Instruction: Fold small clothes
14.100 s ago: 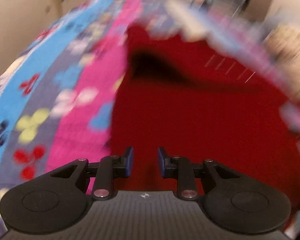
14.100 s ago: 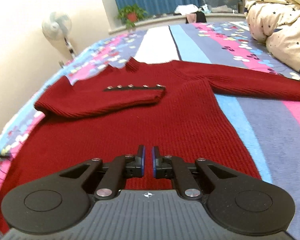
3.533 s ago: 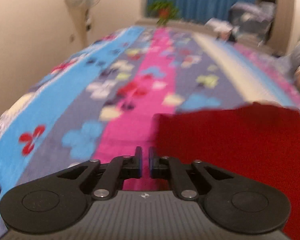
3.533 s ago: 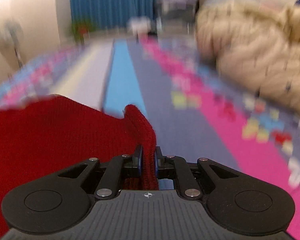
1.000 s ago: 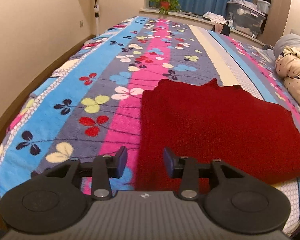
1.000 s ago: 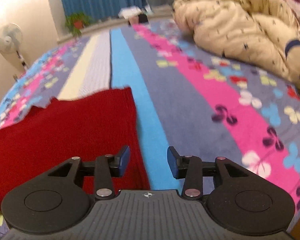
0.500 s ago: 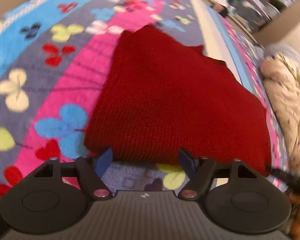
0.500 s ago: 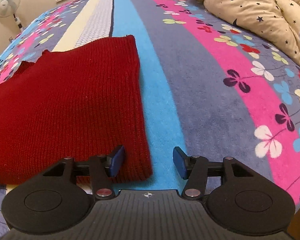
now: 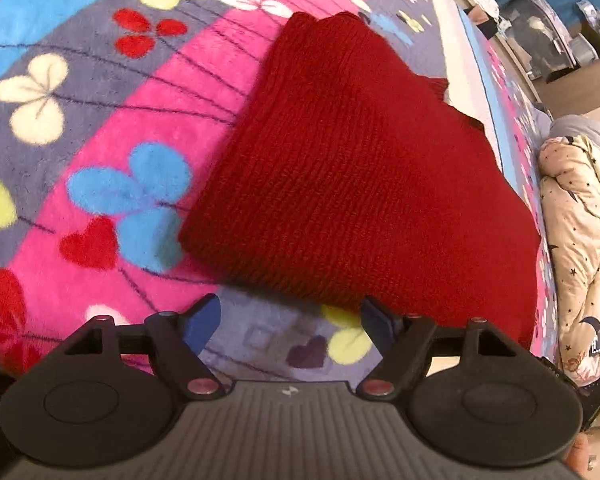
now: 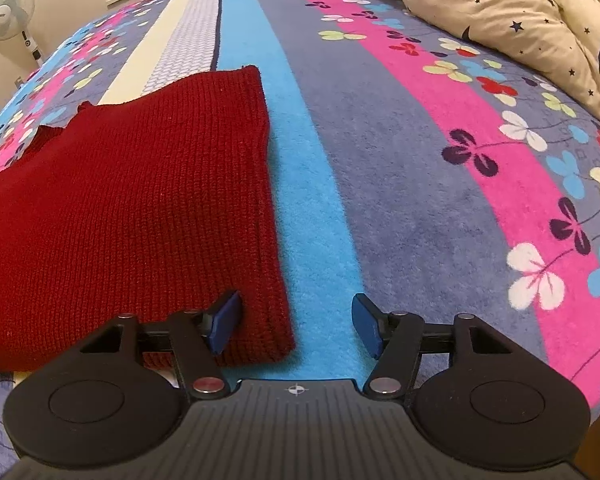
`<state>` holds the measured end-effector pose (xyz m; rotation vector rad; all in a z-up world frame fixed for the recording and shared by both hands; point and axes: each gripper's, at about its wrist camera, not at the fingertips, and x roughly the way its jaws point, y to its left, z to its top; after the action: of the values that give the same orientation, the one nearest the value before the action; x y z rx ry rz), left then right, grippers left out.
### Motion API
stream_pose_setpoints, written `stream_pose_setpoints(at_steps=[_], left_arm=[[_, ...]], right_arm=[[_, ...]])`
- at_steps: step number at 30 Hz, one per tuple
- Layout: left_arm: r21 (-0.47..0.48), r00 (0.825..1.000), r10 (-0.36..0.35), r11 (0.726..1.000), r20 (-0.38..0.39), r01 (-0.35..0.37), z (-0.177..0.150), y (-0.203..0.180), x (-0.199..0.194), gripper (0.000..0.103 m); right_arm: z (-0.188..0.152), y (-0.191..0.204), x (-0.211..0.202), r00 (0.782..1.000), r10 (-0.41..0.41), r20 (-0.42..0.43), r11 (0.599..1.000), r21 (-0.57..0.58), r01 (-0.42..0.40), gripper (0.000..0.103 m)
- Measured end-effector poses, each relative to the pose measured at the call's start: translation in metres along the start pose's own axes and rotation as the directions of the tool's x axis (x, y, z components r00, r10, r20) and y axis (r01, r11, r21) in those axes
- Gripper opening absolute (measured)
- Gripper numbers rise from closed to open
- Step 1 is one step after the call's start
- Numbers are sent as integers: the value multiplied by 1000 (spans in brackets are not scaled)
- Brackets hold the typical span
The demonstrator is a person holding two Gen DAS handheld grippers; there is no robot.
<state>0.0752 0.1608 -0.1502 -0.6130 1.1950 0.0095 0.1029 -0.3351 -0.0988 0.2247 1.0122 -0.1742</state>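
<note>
Left gripper (image 9: 288, 322): jaws just opening, nothing between, being held at the bed's (image 9: 80, 248) near edge. Right gripper (image 10: 296, 326): jaws just opening, straddling the sweater's (image 10: 132, 208) near corner. Sweater: lying folded beyond. Risk: layers being dragged askew by one pad.

The bed (image 10: 400, 184) lies bare and flat to the right of the folded red sweater (image 10: 132, 200), a wide run of striped blanket where a tool could pass freely; that run ends at the heaped cream quilt (image 10: 540, 20), which blocks the far right side; left of the sweater the blanket (image 9: 100, 120) is likewise open out to the bed's edge; beyond the sweater's far edge the bed stays clear toward the window end; a fan (image 10: 8, 12) stands off the bed at the far left, probably out of the way.
</note>
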Motion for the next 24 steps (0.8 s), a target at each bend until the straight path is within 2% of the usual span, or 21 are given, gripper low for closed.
stream_pose_setpoints(at_steps=[4,8,15,20,24], left_arm=[[-49,998,18,999,55,-15,8,7,1,81],[-123,997,17,992,70,-9,15,13,4,82],[-132,994,51,990,93,-39,14,6,7,84],[-173,992,58,984,114,-38,17,8,10,84],[-161,984,96,984,147,-72,14,4,9,80]], right_arm=[[1,1,0,1000,-2,-3,1000,-4,2,63],[2,1,1,1000,-3,-7,1000,-4,2,63],[3,0,1,1000,2,-8,1000,-7,-2,63],[4,0,-1,1000,3,-6,1000,-7,-3,63],[7,-3,-10,999,-6,36,1000,9,6,63]])
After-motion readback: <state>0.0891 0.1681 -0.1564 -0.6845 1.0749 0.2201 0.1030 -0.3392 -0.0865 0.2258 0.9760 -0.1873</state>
